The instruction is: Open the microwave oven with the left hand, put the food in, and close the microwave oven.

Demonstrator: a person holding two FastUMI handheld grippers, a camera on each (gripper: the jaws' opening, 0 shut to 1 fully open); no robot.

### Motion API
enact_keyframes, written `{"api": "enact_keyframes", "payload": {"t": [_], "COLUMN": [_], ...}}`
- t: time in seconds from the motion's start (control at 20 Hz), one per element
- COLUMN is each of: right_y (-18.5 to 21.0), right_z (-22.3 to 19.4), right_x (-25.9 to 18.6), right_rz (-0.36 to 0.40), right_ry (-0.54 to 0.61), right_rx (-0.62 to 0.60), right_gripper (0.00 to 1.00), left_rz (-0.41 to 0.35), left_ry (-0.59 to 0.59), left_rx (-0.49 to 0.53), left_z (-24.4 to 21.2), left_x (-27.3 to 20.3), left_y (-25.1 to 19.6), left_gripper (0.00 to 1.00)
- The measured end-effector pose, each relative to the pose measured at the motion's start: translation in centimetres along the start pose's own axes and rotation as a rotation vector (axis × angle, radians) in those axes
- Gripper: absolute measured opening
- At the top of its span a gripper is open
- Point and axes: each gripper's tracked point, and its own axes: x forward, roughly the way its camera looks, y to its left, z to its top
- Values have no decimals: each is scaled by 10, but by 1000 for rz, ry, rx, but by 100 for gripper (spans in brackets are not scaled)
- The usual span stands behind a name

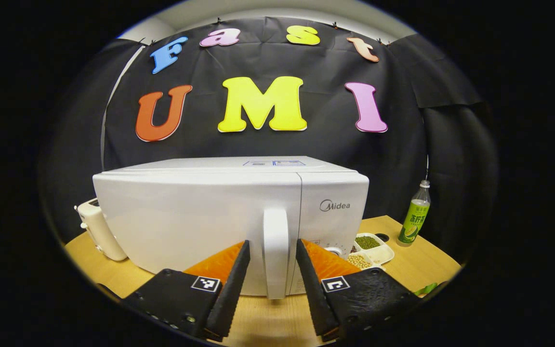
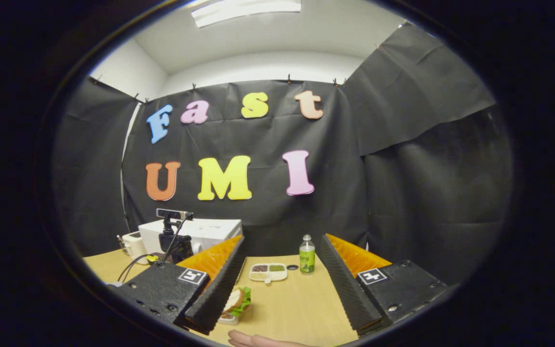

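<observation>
Straddling the microwave handle (image 1: 276,250), left claw (image 1: 272,253) gapes untouching; right claw (image 2: 277,253) wide, empty.

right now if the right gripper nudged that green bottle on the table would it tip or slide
The bottle stands tall and narrow on a small base, so a push near its cap would probably tip it rather than slide it. The bare wooden table looks smooth, so a low push may slide it. Once down, its round body would likely roll.

Left gripper (image 1: 271,258) level, jaws spread, right gripper (image 2: 280,270) level, jaws spread wide
</observation>
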Motion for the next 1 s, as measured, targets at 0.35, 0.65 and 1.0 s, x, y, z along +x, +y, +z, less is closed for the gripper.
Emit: {"api": "enact_keyframes", "payload": {"t": [0.35,0.65,1.0], "right_y": [-10,-1,29], "right_z": [-19,-20,-17], "right_x": [7,3,-10], "right_rz": [-24,-5,33], "right_ry": [67,81,85], "right_rx": [-21,-34,-29], "right_gripper": [99,92,92], "left_rz": [-17,-92,-226], "left_ry": [-9,-9,-60], "left_rx": [12,-25,3], "left_z": [-2,-9,-19], "left_x": [0,-35,-107], "left_y": [-2,-2,23], "left_gripper": [20,10,10]}}
